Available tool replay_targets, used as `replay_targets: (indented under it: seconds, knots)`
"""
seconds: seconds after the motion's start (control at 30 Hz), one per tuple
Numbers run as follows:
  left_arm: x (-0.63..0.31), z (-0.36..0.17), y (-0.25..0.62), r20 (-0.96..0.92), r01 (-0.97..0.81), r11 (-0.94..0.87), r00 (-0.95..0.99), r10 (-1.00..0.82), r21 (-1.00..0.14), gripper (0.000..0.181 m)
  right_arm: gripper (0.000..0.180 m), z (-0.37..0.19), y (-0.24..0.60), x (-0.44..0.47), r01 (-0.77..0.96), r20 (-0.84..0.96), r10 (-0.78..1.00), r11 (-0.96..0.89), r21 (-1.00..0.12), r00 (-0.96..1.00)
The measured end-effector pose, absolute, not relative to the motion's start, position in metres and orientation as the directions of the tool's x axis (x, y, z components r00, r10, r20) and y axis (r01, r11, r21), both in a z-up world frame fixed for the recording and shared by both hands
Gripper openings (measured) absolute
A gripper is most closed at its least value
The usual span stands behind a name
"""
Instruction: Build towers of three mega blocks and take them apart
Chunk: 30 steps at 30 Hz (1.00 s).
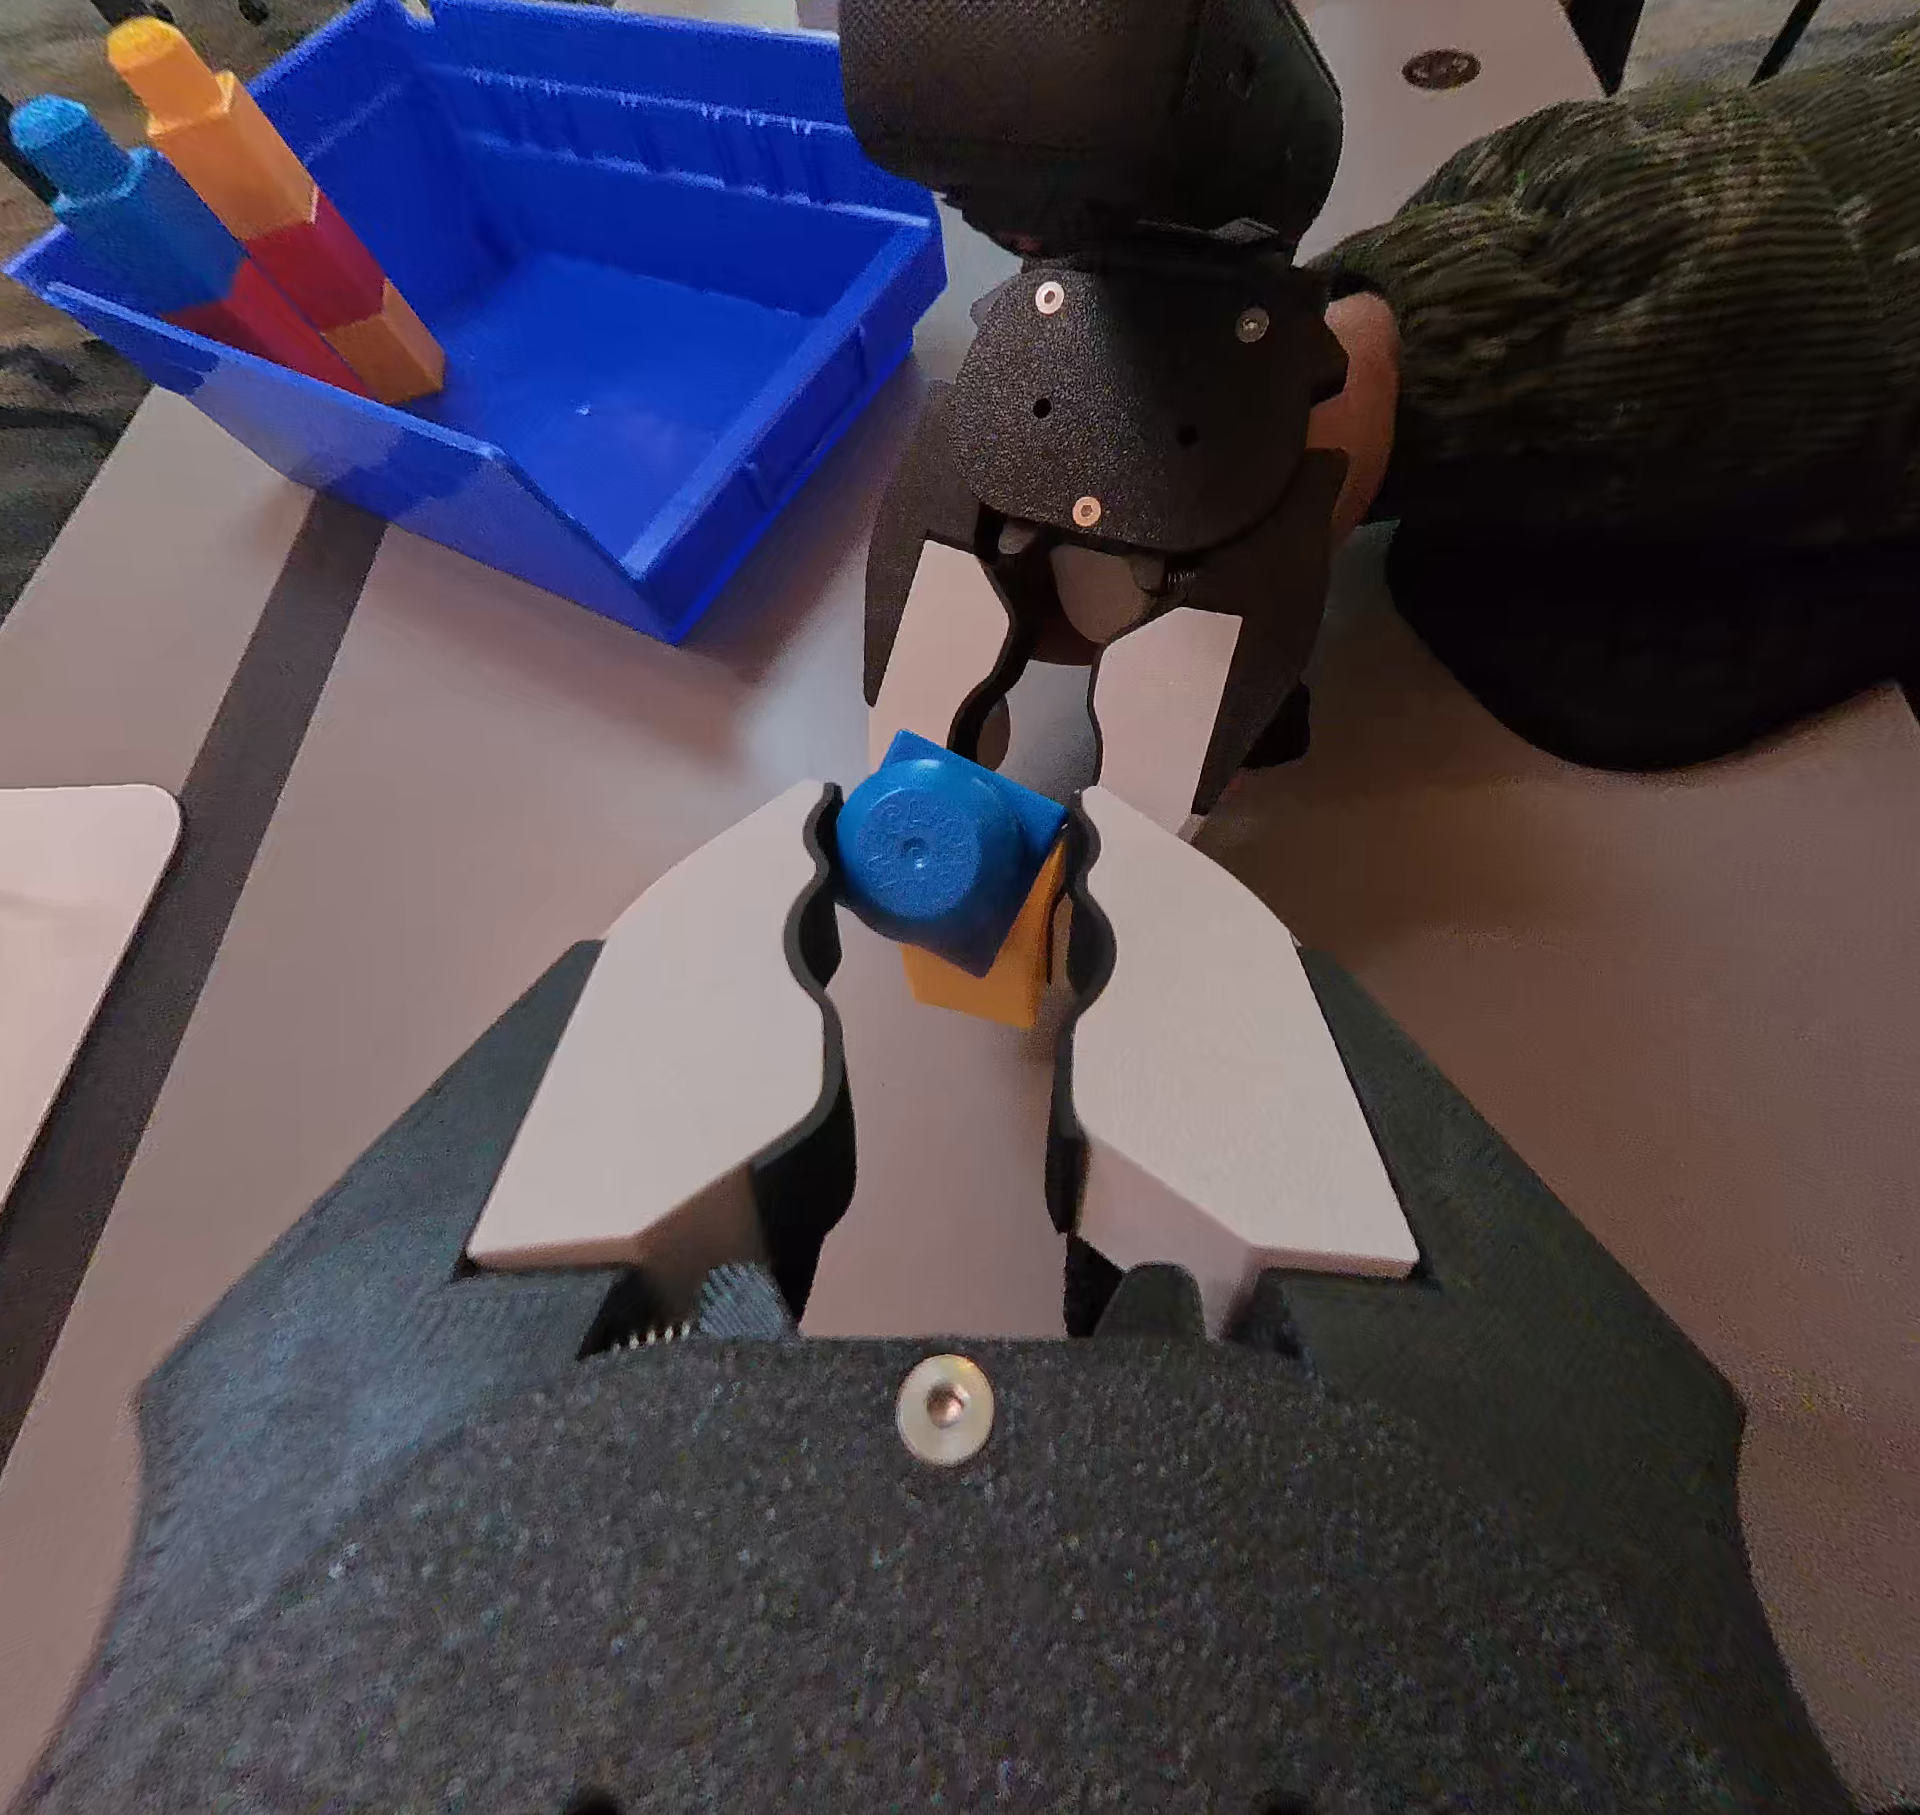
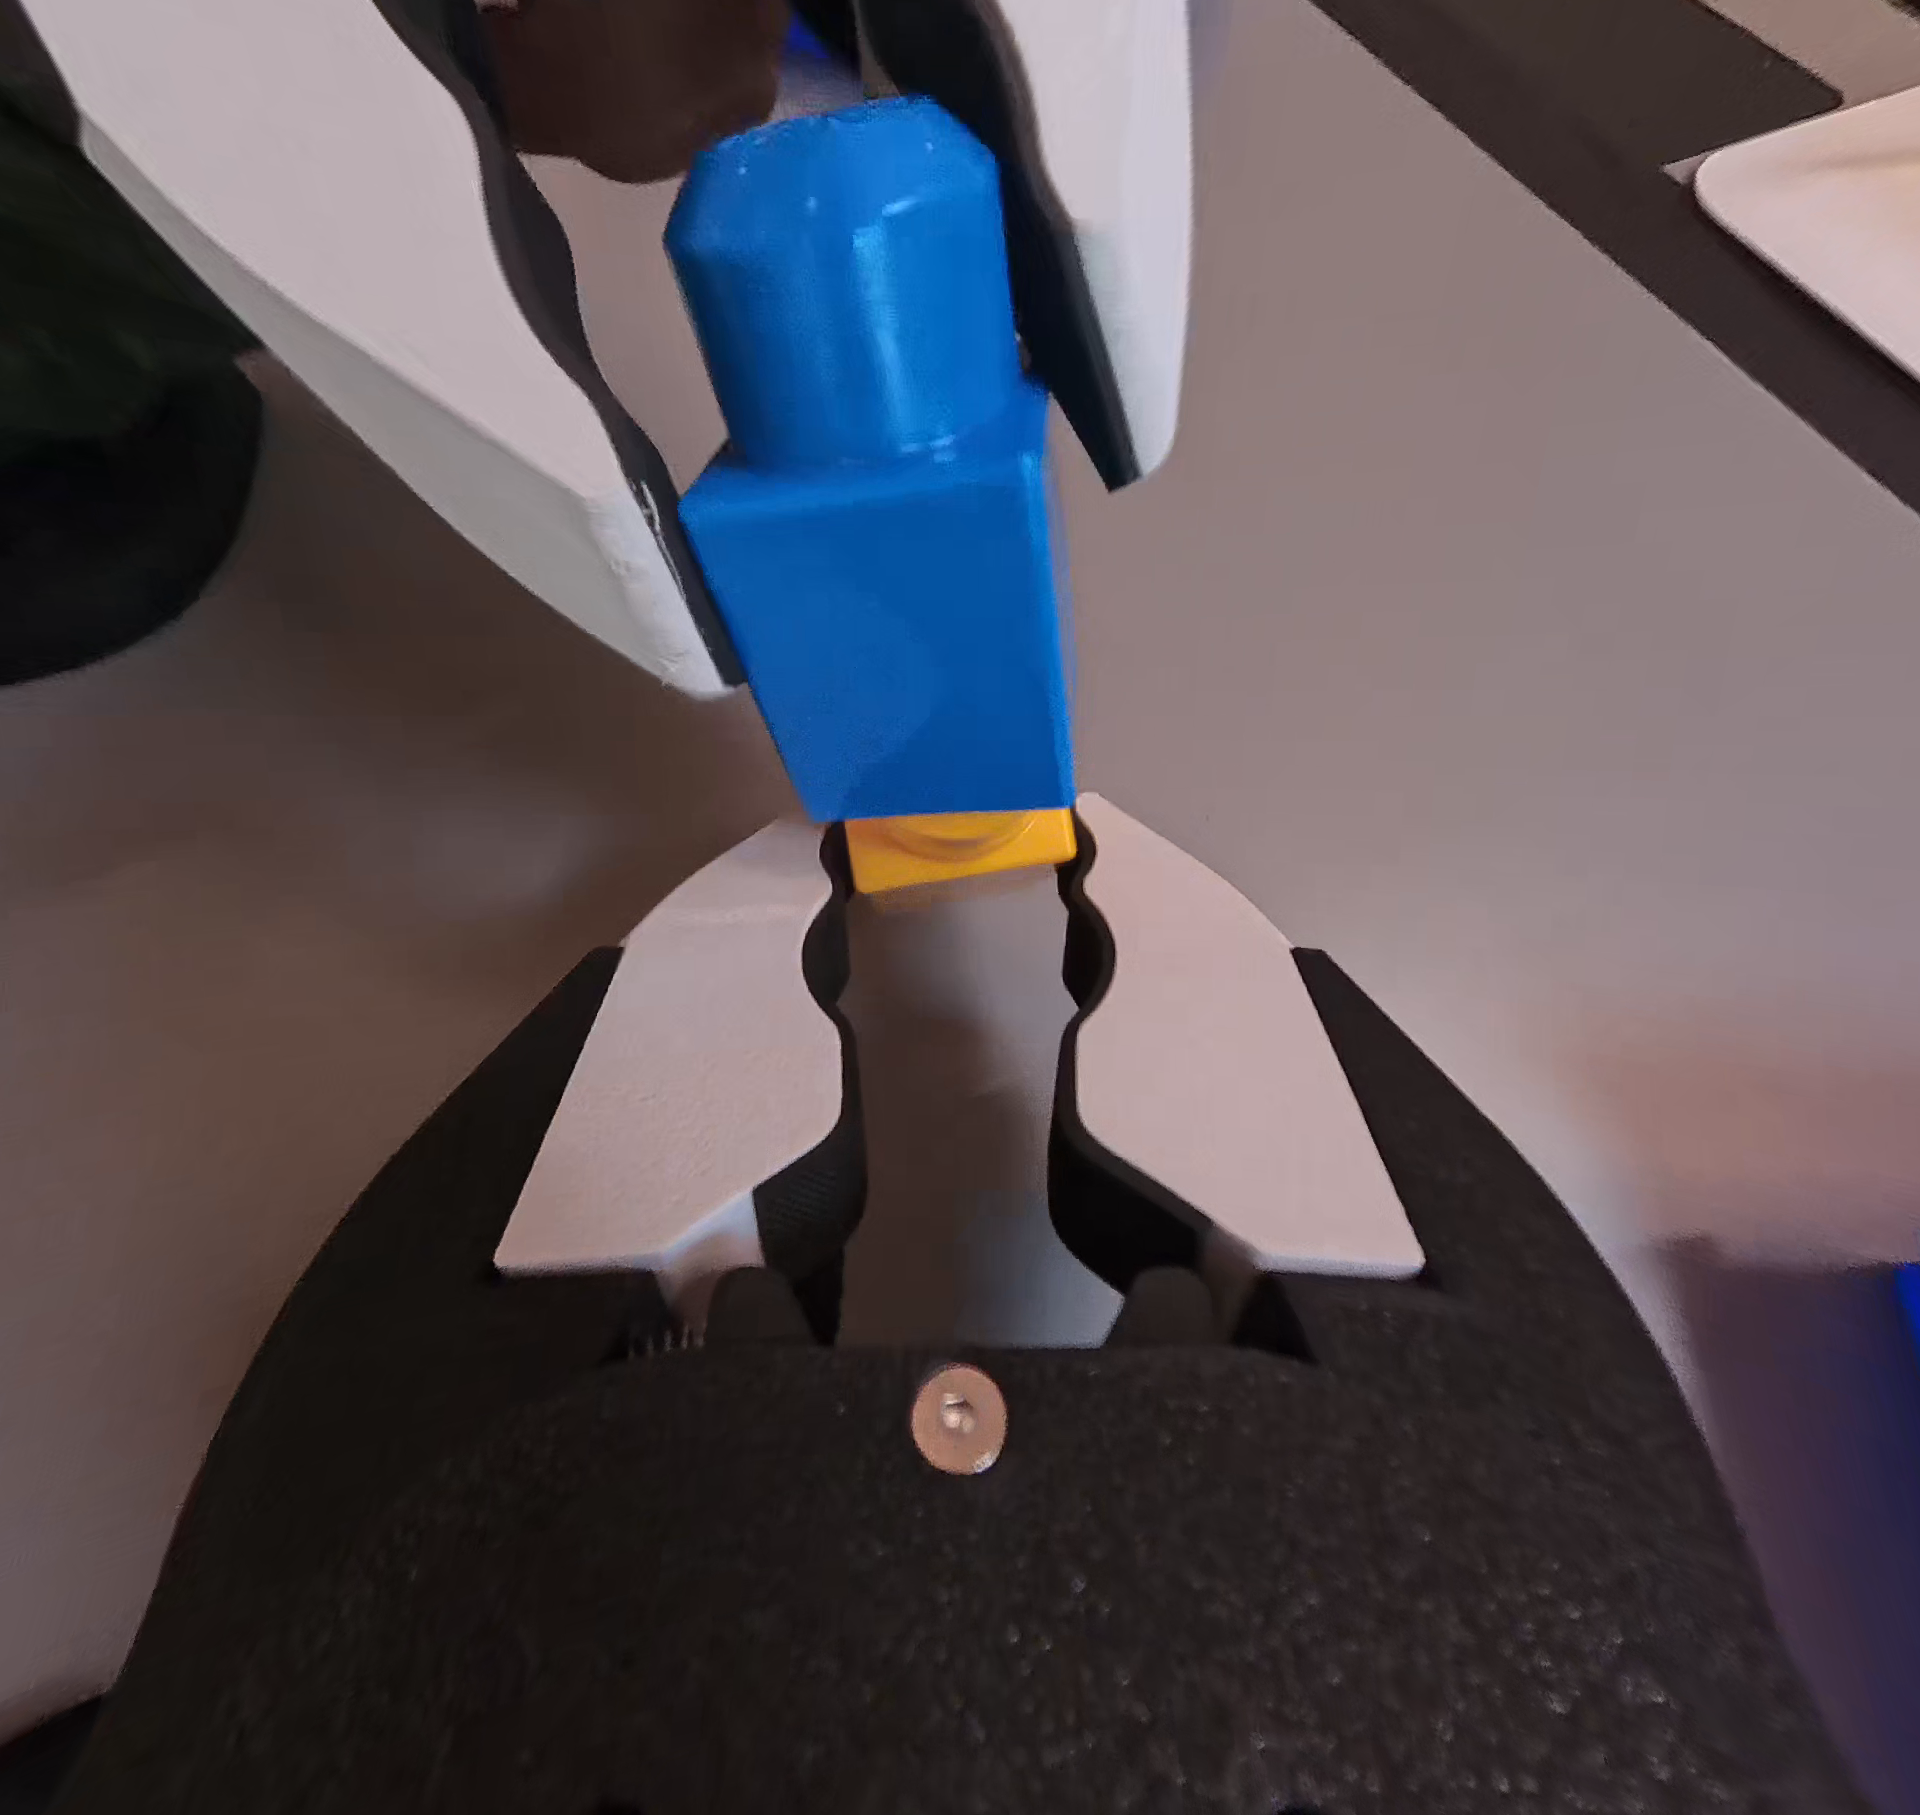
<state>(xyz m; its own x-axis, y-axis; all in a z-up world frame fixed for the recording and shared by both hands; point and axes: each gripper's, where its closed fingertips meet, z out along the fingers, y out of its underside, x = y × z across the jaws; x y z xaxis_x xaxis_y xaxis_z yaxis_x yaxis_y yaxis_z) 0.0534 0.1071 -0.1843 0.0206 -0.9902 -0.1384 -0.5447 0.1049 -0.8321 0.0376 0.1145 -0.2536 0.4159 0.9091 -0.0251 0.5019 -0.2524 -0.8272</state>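
Note:
My left gripper (image 1: pixel 951 820) is shut on a blue block (image 1: pixel 925 866), clasping its sides at the fingertips. The blue block (image 2: pixel 883 622) sits on top of an orange block (image 1: pixel 982 981). A thin gap between them shows the orange block's stud. My right gripper (image 2: pixel 956 851) is shut on the orange block (image 2: pixel 961 861) from the opposite side. In the left wrist view the right gripper (image 1: pixel 1039 747) faces me, its tips hidden behind the blocks. The left gripper's fingers (image 2: pixel 416 311) flank the blue block in the right wrist view.
A blue bin (image 1: pixel 665 238) stands at the back left, holding two leaning towers: blue over red (image 1: pixel 114 196) and orange, red, orange (image 1: pixel 281 217). A person's dark sleeve (image 1: pixel 1662 363) lies to the right. A white pad (image 1: pixel 73 934) sits beyond a dark strip at the left. My right fingertips sit around 7 cm from my left ones.

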Motion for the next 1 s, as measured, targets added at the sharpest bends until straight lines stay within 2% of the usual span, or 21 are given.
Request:
replay_targets:
  seconds: [0.8,0.9,1.0]
  knots:
    - [0.039,-0.172,0.109,-0.004,-0.443,0.002,0.003,-1.0,-0.897,0.041,0.037,-0.233,0.111,0.029,0.393,-0.071,0.907,-0.249,-0.885,0.416]
    - [0.038,-0.176,0.108,-0.02,-0.475,0.019,-0.004,-1.0,-0.88,0.04,0.037,-0.236,0.111,0.029,0.413,-0.055,0.909,-0.242,-0.878,0.414]
    - [0.033,-0.183,0.106,-0.062,-0.564,0.053,-0.004,-0.998,-0.824,0.04,0.037,-0.241,0.113,0.031,0.492,0.045,0.902,-0.191,-0.849,0.428]
